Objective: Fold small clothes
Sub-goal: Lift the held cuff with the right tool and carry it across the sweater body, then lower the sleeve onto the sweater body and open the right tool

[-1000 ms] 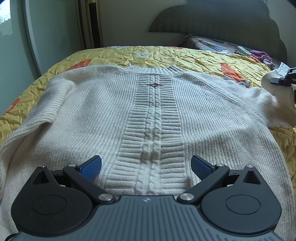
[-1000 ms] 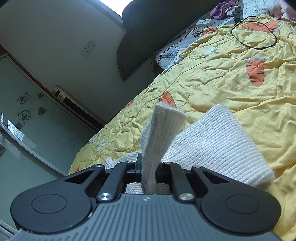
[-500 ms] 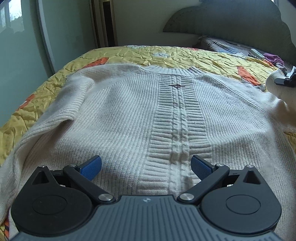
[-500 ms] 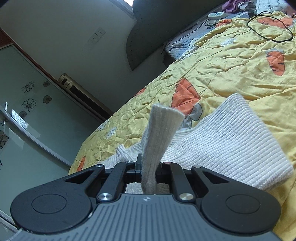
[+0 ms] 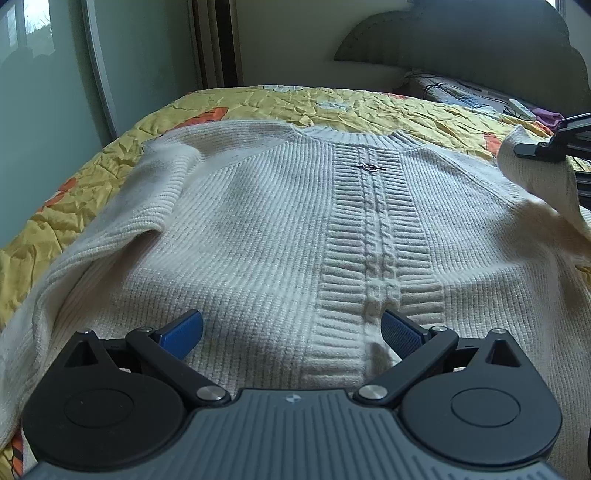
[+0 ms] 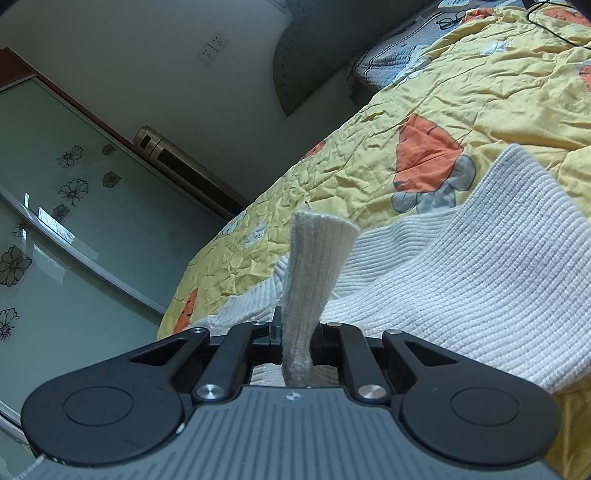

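Observation:
A cream knit sweater (image 5: 280,229) lies front up on the yellow bedspread, its neck toward the far side. My left gripper (image 5: 291,330) hovers open just over the hem, its blue pads (image 5: 183,328) wide apart with nothing between them. My right gripper (image 6: 297,332) is shut on the sweater's right sleeve cuff (image 6: 314,258), which stands up out of the jaws. The sleeve (image 6: 480,280) hangs lifted off the bed. In the left wrist view the right gripper (image 5: 554,144) shows at the right edge, holding the sleeve (image 5: 535,177) above the sweater's shoulder.
The yellow bedspread (image 5: 332,103) with orange prints covers the bed. A grey headboard (image 5: 461,44) and a pillow with small items stand at the far right. Glass sliding doors (image 6: 55,240) run along the bed's left side. A black cable (image 6: 554,22) lies on the bedspread.
The right gripper has carried the cuff inward, over the sweater's shoulder. The left gripper has shifted a little to the left along the hem and stays open.

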Available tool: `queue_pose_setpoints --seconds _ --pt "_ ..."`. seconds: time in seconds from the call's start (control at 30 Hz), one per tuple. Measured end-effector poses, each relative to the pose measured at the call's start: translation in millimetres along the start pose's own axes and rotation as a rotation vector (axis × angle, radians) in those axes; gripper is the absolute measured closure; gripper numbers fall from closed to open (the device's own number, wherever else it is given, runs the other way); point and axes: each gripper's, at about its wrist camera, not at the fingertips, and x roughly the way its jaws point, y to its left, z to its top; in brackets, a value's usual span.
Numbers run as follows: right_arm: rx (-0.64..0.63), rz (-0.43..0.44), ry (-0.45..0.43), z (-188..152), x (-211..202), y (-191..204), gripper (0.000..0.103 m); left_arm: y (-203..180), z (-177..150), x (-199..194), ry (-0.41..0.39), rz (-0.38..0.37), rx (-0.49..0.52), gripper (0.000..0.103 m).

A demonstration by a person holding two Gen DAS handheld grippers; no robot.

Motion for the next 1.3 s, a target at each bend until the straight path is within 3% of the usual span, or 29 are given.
queue_pose_setpoints --seconds 0.47,0.7,1.3 --pt "0.000 0.020 0.028 -27.2 52.8 44.6 0.089 17.9 2.2 -7.3 -0.048 0.056 0.014 0.000" --pt "-0.010 0.023 0.046 -39.7 79.4 62.5 0.089 33.3 3.5 -4.3 -0.010 0.008 0.007 0.000" --pt "-0.109 0.061 0.118 -76.3 131.9 122.9 0.089 54.7 -0.9 -2.5 -0.014 0.028 -0.024 0.000"
